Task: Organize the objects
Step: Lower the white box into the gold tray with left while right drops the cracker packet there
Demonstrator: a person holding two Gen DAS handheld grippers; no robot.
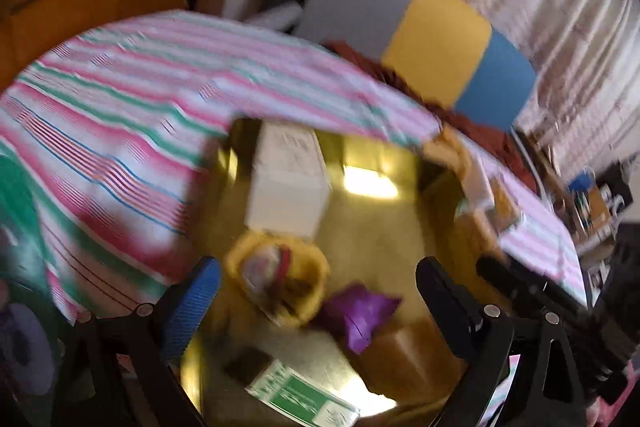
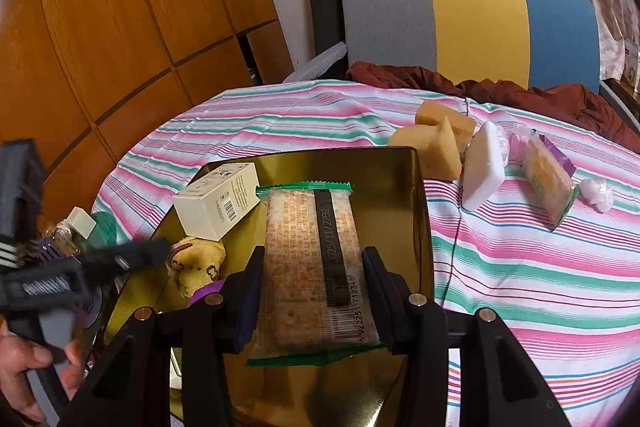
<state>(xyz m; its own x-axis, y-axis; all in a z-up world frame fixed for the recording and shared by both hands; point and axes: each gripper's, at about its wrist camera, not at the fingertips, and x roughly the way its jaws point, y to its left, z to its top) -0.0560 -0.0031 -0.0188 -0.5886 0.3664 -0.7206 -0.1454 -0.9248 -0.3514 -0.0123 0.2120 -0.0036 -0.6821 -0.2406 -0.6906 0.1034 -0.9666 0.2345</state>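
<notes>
A person's right gripper [image 2: 312,291], fingers clamped on a green-edged cracker packet [image 2: 316,267], holds it low over a gold tray [image 2: 416,211] on a bed covered with a striped sheet [image 2: 520,267]. The left gripper [image 1: 316,291] hangs above the tray, fingers spread wide and empty. The sorting appears roughly half done: a white box [image 2: 218,201], a yellow patterned pouch [image 2: 198,263] and a purple wrapper [image 1: 360,311] already lie in the tray. Two tan sponges [image 2: 436,139], a white soap-like block [image 2: 484,171], another cracker packet [image 2: 548,183] and a small clear-wrapped item [image 2: 598,193] still wait on the sheet to the tray's right.
</notes>
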